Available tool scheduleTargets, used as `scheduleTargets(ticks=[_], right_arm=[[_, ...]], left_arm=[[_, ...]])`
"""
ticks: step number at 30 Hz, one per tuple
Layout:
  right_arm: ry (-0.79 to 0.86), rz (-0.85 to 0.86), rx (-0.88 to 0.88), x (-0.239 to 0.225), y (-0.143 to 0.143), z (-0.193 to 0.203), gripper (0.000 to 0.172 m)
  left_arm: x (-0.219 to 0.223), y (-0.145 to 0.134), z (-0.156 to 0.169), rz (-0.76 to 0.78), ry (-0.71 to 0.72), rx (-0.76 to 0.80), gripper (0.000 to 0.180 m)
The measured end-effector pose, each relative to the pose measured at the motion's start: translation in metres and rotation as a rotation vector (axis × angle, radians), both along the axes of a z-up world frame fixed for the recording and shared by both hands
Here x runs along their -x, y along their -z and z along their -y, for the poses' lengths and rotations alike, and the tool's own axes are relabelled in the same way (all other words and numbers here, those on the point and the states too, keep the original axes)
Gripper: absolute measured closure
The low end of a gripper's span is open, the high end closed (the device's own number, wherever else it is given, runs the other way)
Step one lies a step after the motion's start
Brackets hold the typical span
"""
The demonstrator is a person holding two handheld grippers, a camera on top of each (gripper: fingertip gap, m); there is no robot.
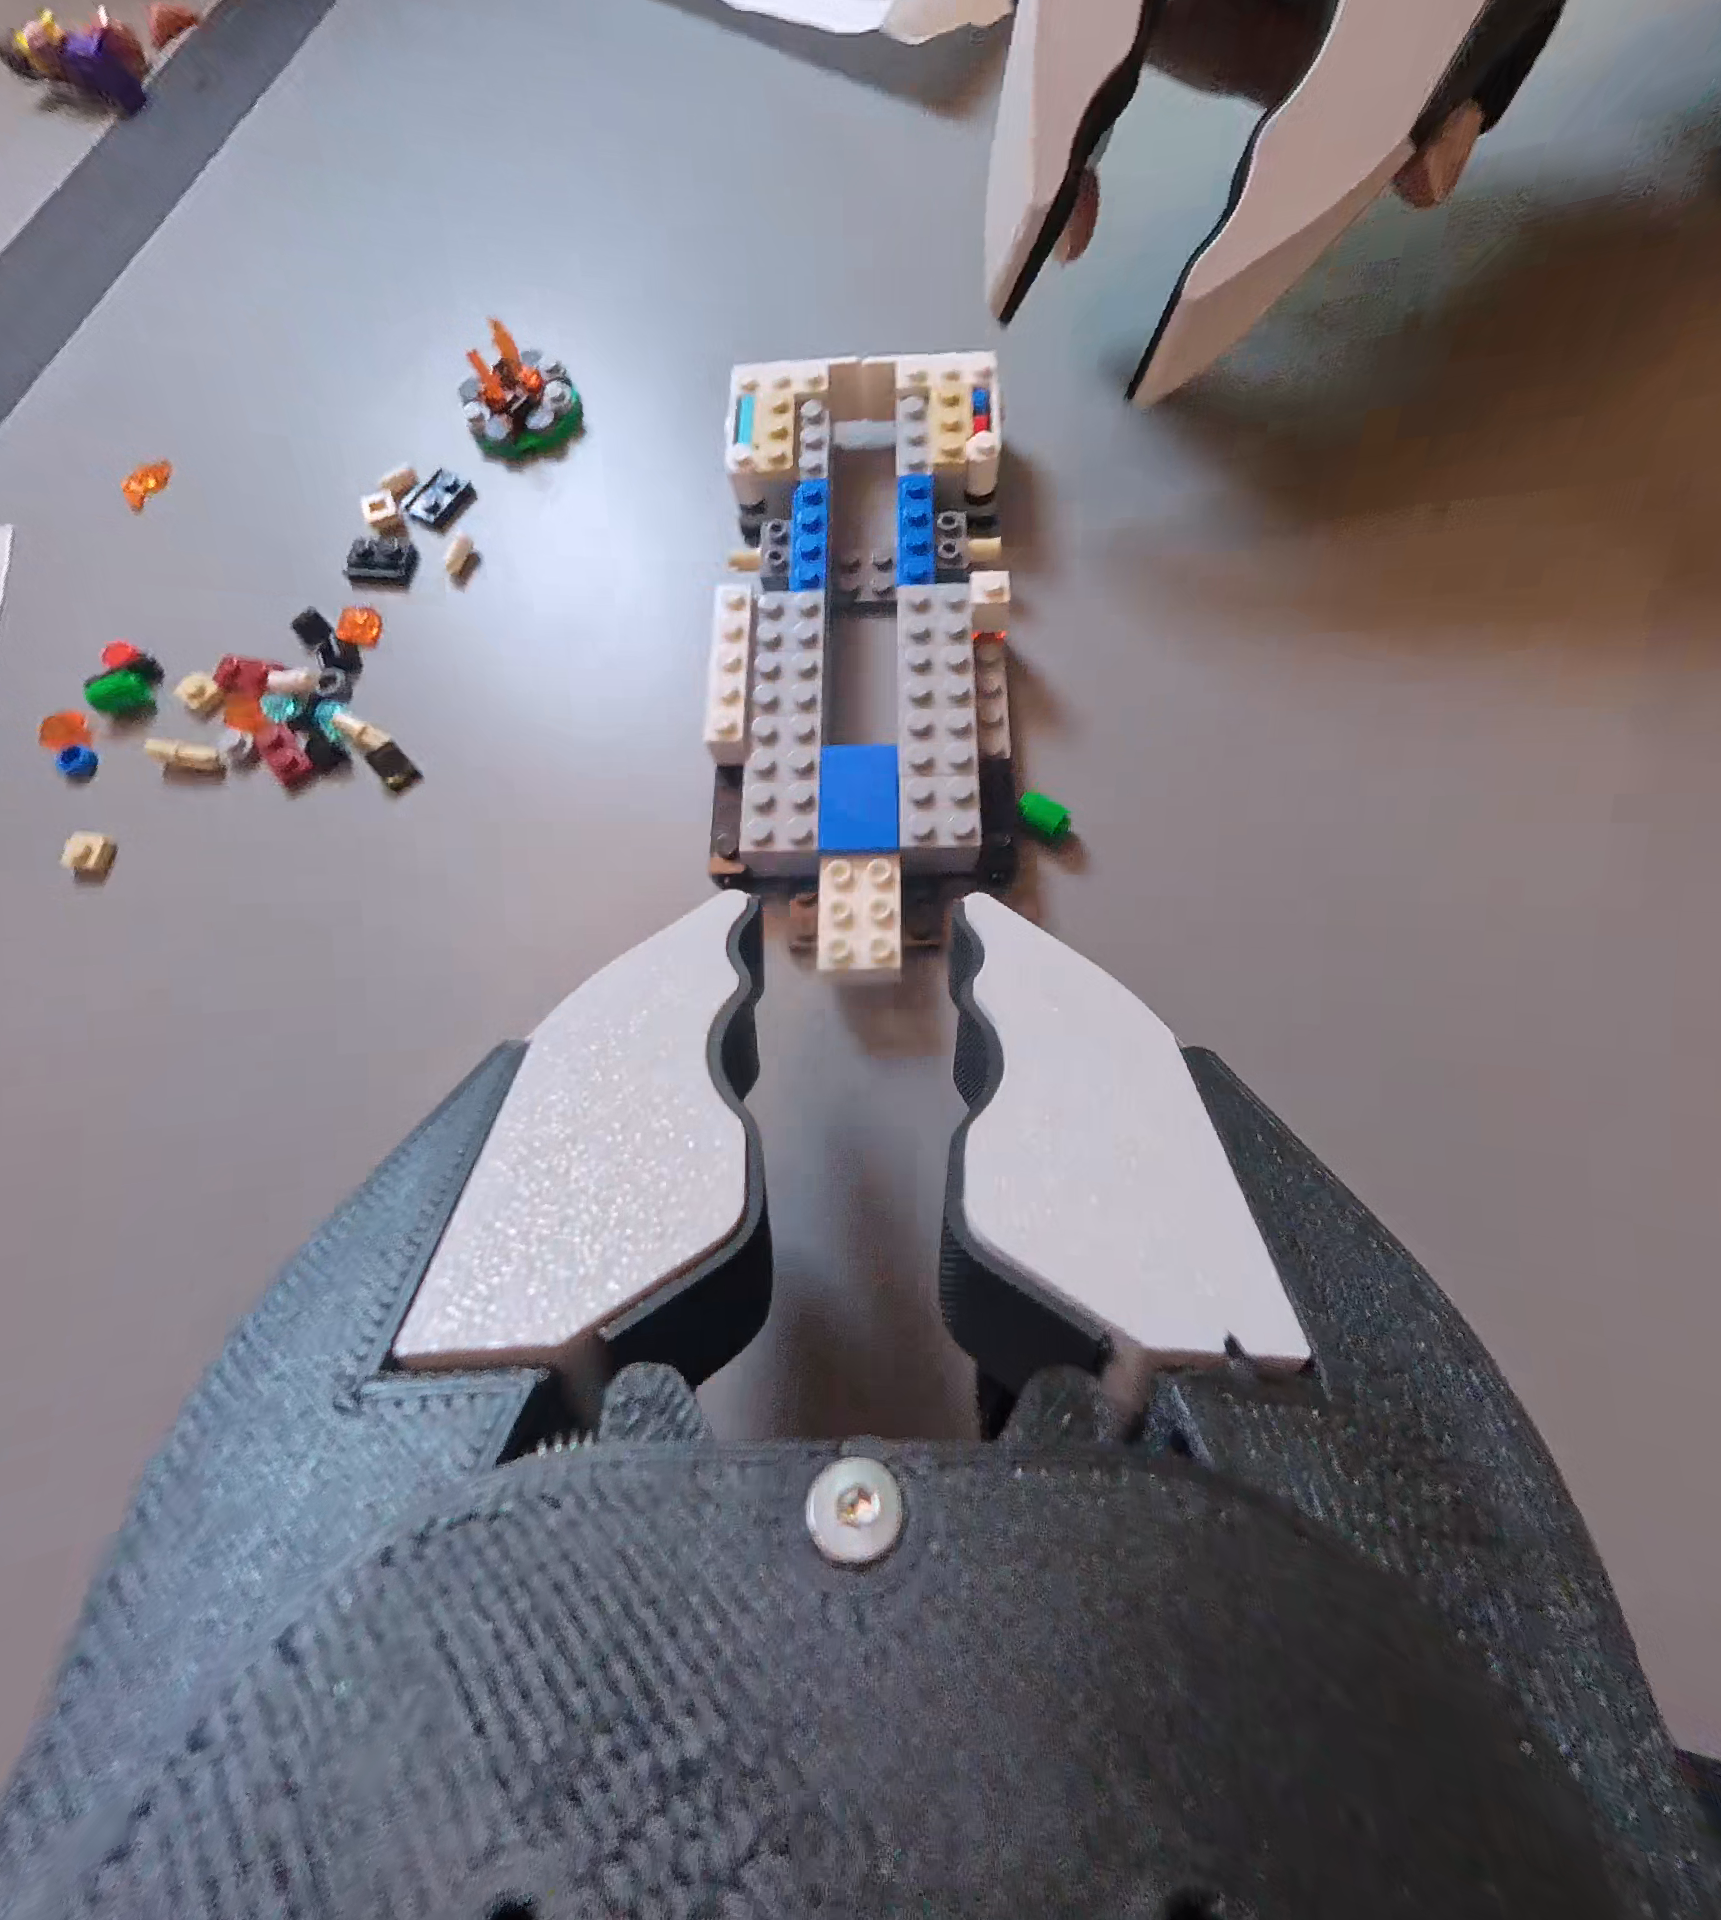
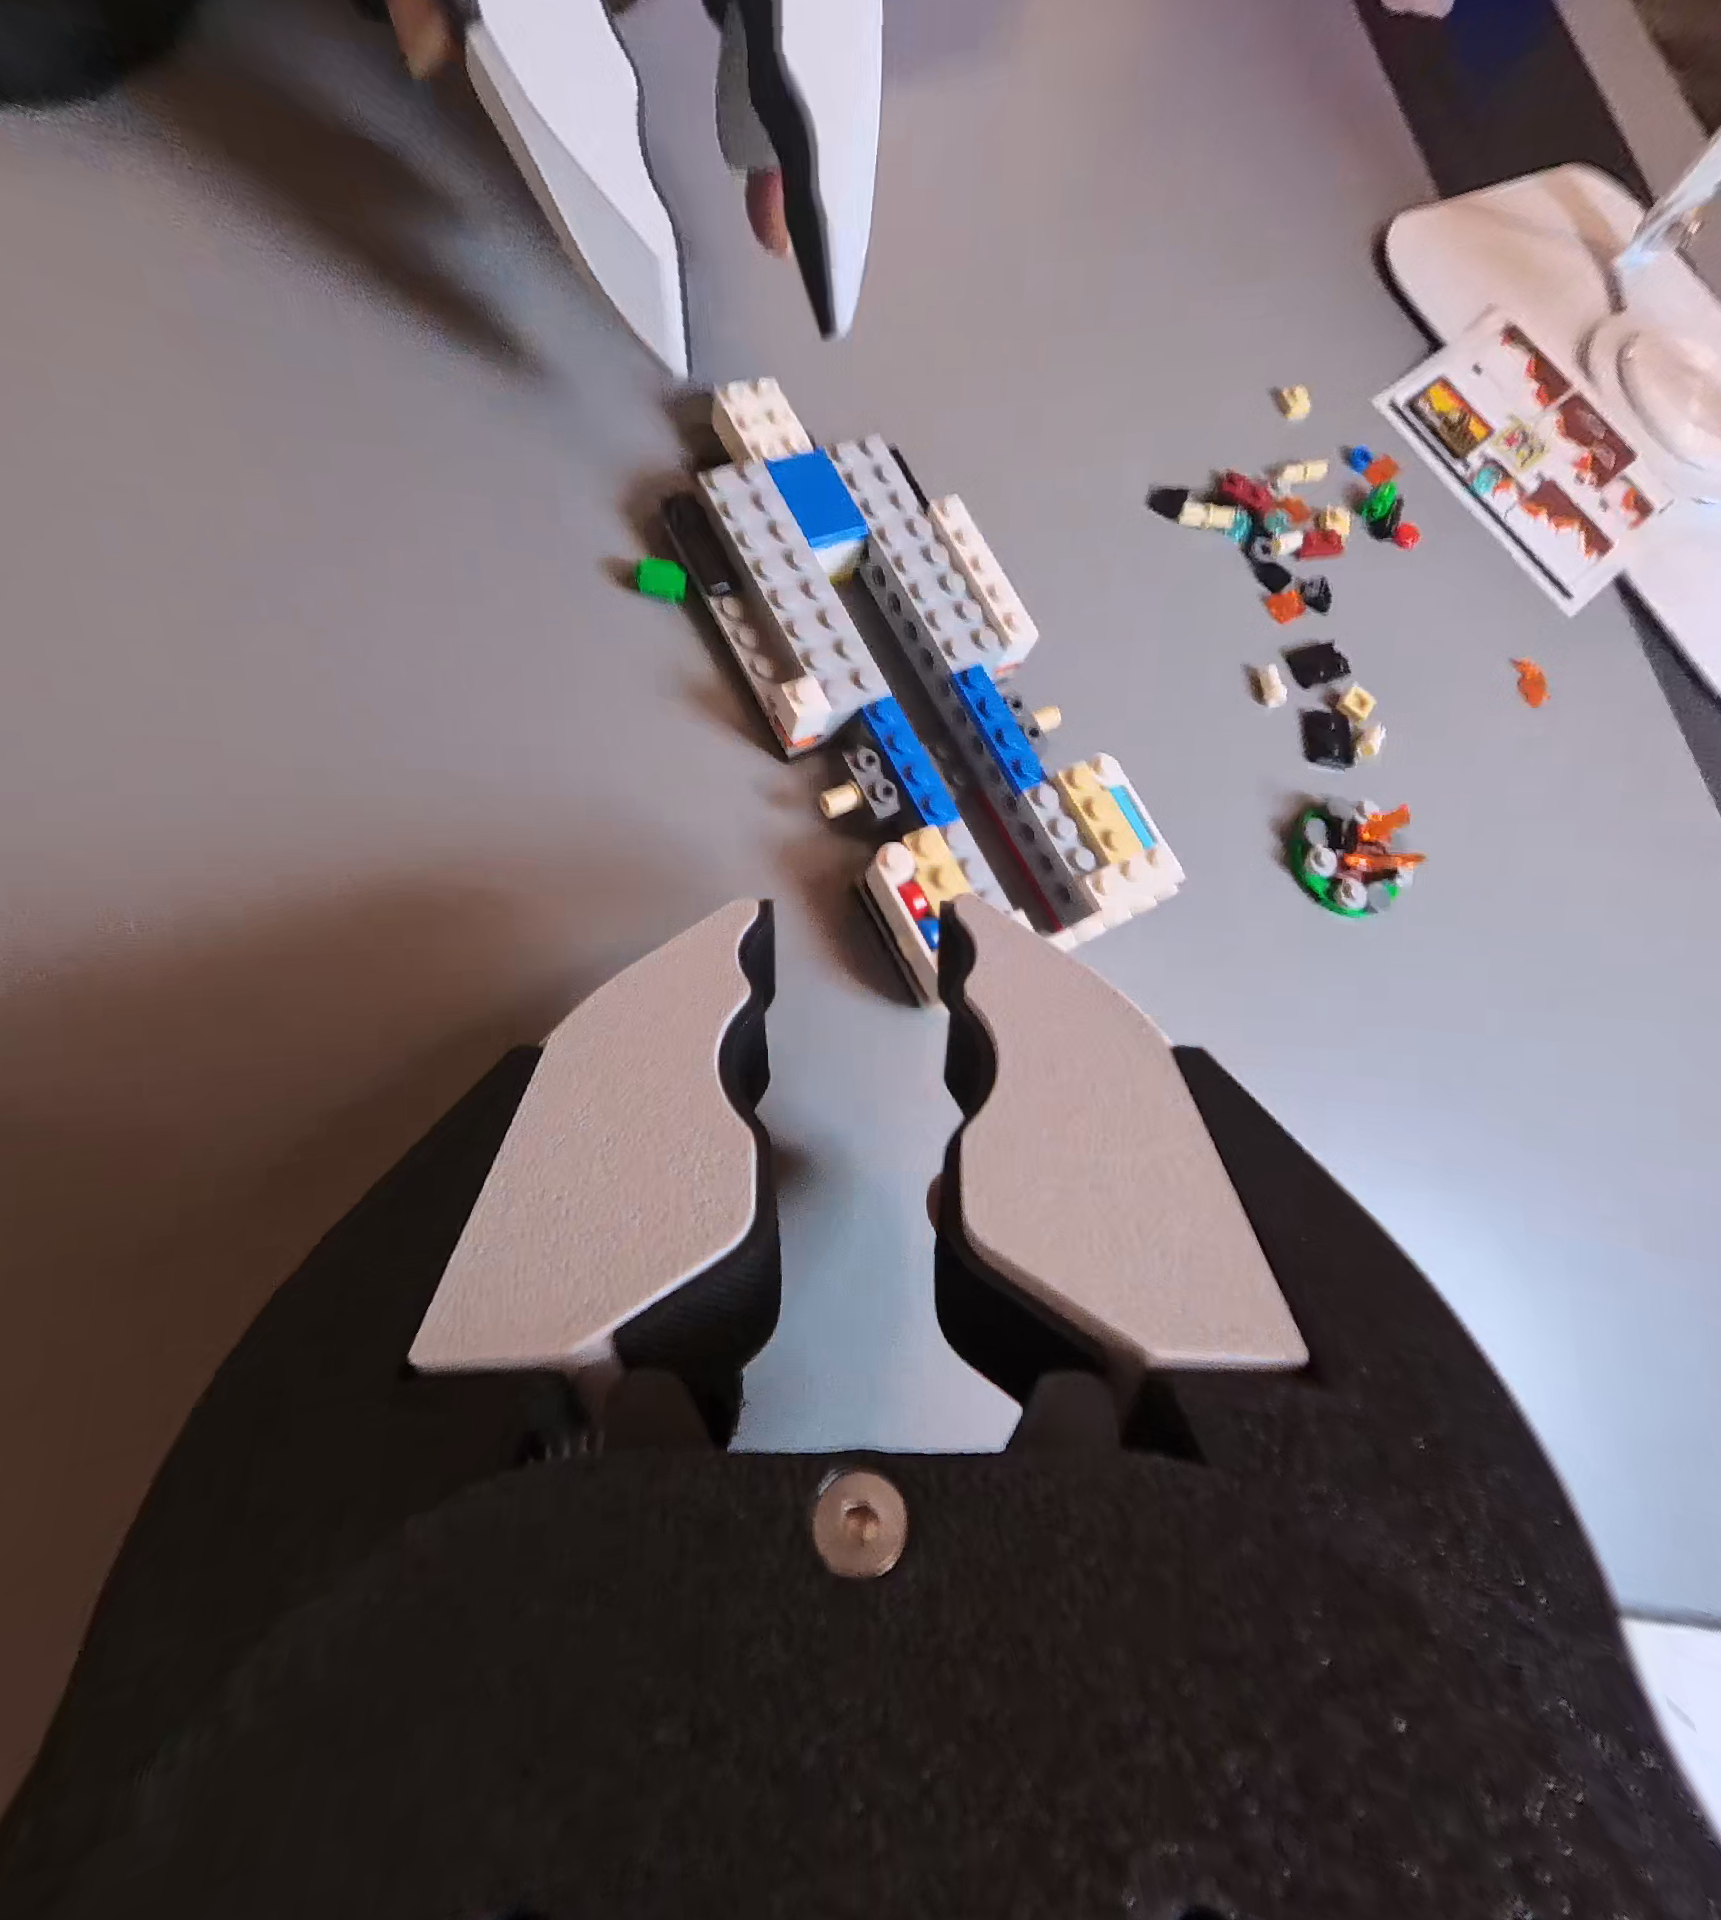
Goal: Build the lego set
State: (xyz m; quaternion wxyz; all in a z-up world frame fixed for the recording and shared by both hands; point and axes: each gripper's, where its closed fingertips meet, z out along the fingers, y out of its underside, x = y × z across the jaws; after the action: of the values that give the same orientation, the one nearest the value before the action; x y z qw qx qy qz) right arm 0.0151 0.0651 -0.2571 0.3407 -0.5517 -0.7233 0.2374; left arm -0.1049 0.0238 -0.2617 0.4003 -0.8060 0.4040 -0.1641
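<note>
A long brick-built model (image 1: 861,634) of grey, blue, white and tan bricks lies flat on the grey table (image 1: 1355,831), between the two grippers. The left gripper (image 1: 856,925) stands at the model's near end with its fingers parted; the white two-by-three brick (image 1: 858,914) that juts from that end sits between the fingertips with a clear gap on each side, so nothing is grasped. The right gripper (image 2: 856,925) is at the opposite, white-and-tan end, fingers also spread and bare, one fingertip (image 2: 970,935) overlapping that end of the model in the view; whether it touches cannot be told. The likely risks, as a judgement: a fingertip catching the model's end could slide or twist it across the smooth table, a squeeze on the jutting white brick alone could snap it off, and a sideways shove could send the loose green stud (image 1: 1043,816) just beside the model rolling away. Counted: two grippers, one long model, one green stud beside it, one small campfire build (image 1: 521,400) on a green round base, one printed sheet (image 2: 1521,457) near a white stand base (image 2: 1562,260), and one scatter of small loose pieces (image 1: 243,696), too many and too blurred to count exactly
</note>
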Motion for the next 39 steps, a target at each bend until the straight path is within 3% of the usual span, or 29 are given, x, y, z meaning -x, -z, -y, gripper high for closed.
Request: scheduleTargets(ticks=[4, 10, 13, 17, 24, 29, 33, 39], right_arm=[[0.006, 0.046, 0.004, 0.003, 0.009, -0.007, 0.139], [0.053, 0.071, -0.126, 0.014, 0.007, -0.030, 0.145], [-0.021, 0.024, -0.093, 0.027, -0.007, -0.004, 0.145], [-0.188, 0.069, -0.013, 0.043, 0.006, 0.050, 0.146], [-0.316, 0.194, -0.004, 0.053, 0.027, 0.066, 0.148], [-0.360, 0.255, 0.006, 0.051, 0.029, 0.067, 0.162], [-0.368, 0.255, 0.000, 0.048, 0.028, 0.069, 0.163], [-0.375, 0.070, -0.106, 0.054, -0.002, 0.077, 0.163]], left_arm=[[0.003, 0.013, 0.001, -0.049, 0.007, 0.025, 0.139], [-0.003, 0.020, 0.003, -0.103, 0.029, -0.001, 0.151], [-0.006, 0.018, 0.003, -0.094, 0.032, -0.014, 0.155], [-0.007, 0.020, 0.003, -0.104, 0.031, -0.026, 0.160], [-0.003, 0.009, 0.003, -0.090, 0.017, -0.056, 0.159], [-0.007, 0.005, 0.006, -0.057, 0.036, -0.051, 0.159], [-0.019, 0.000, 0.016, -0.013, 0.086, -0.035, 0.159], [-0.053, -0.016, 0.037, 0.202, 0.166, 0.083, 0.159]])
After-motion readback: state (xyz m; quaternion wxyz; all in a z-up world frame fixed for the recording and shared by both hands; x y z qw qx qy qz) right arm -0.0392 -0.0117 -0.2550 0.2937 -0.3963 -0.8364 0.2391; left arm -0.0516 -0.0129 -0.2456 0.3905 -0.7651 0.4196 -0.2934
